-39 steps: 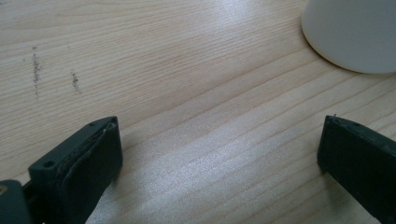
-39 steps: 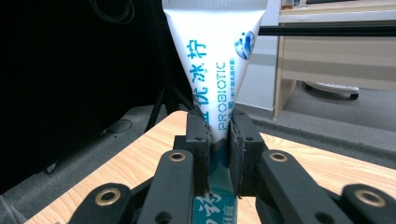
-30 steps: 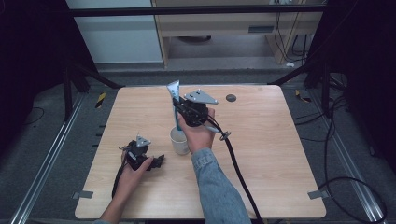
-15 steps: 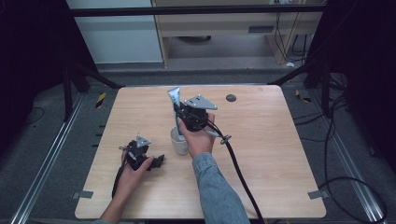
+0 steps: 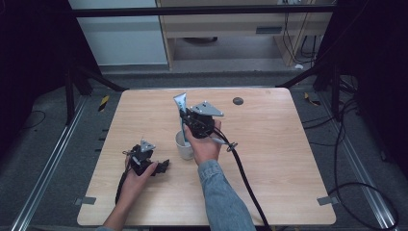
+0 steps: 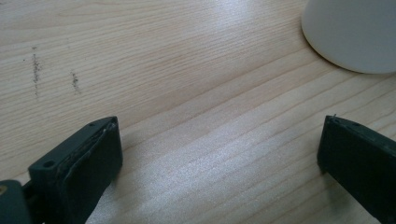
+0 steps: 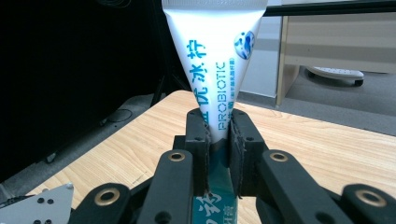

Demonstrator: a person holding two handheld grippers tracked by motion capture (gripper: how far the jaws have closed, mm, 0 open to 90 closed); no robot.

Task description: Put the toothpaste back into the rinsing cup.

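Step in hand, as judged: putting the toothpaste tube [image 5: 180, 107] into the cup [image 5: 183, 145]. Right gripper [image 7: 218, 135] clamped on the tube at its narrow middle, both pads pressed flat against it, crimped flat end up. In the high view, tube held upright directly above the white cup near the table's [image 5: 288, 159] middle, lower end hidden behind the gripper body; cannot tell whether it is already inside the rim.

Left gripper [image 6: 219, 154] resting low on the table near the front-left, jaws spread wide, nothing between them, bare wood under the gap. Cup wall [image 6: 355, 32] just beyond, apart from both jaws.

Next move, as judged: lower straight down until the tube's end sits on the cup bottom, then release. Needs the tube kept vertical and centred over the mouth; a light cup may tip if the tube leans on the rim. Left gripper close enough to steady the cup if needed.

Surroundings: small dark round disc [image 5: 237, 101] on the far side of the table, well apart. Right gripper's cable [image 5: 245, 178] trailing toward the near edge, clear of the cup. Nothing obstructing the descent.
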